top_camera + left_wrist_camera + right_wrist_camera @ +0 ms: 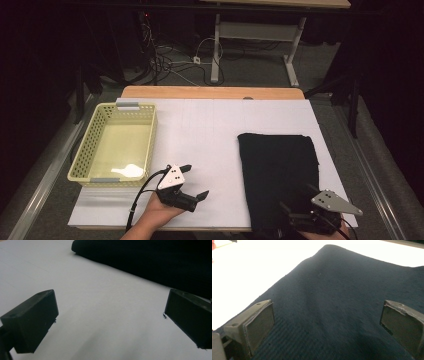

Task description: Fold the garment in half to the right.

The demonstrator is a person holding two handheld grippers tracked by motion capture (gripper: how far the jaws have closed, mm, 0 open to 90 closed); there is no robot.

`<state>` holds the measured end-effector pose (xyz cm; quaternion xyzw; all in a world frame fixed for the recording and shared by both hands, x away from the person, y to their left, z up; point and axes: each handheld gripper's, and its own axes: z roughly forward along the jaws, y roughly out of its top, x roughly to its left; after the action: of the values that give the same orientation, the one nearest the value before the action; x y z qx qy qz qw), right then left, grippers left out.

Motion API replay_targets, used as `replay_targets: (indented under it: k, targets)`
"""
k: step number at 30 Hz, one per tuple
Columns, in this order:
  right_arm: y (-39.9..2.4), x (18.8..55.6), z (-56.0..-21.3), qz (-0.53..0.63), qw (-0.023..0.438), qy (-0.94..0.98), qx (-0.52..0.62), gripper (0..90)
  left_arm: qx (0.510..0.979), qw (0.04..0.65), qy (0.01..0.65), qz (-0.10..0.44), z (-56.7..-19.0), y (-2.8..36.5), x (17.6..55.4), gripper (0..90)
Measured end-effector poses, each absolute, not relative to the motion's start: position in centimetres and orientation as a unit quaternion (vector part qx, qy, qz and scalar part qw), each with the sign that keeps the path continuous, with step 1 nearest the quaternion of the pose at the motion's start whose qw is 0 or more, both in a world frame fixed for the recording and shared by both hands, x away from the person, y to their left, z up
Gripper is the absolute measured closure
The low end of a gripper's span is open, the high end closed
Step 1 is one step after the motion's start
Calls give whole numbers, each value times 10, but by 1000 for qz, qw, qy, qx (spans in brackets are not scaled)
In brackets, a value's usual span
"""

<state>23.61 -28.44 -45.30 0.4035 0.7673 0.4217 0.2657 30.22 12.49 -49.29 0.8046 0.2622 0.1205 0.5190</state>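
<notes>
Both grippers, left [192, 183] and right [295, 199], stand with jaws apart and empty; near the table's [210, 130] right edge, the soft, limp dark cloth [277, 172] looks best pinched at a corner.

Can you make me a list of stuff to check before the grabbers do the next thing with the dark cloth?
1. Right gripper open: ok, jaws wide apart over the dark cloth.
2. Left gripper open: ok, nothing between its jaws.
3. Cloth lying flat: not ok, a soft ridge runs across it in the right gripper view.
4. Cloth fully on the white table cover: ok.
5. Yellow basket out of the way: ok, far left.
6. Cloth folded neatly: cannot tell.
</notes>
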Motion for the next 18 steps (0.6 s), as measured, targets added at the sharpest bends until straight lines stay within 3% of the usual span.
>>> replay_targets:
  k: [18]
  targets:
    - [-237, 231, -472, 408, 229, 809, 357, 27, 803, 520, 264, 120, -493, 125, 302, 0]
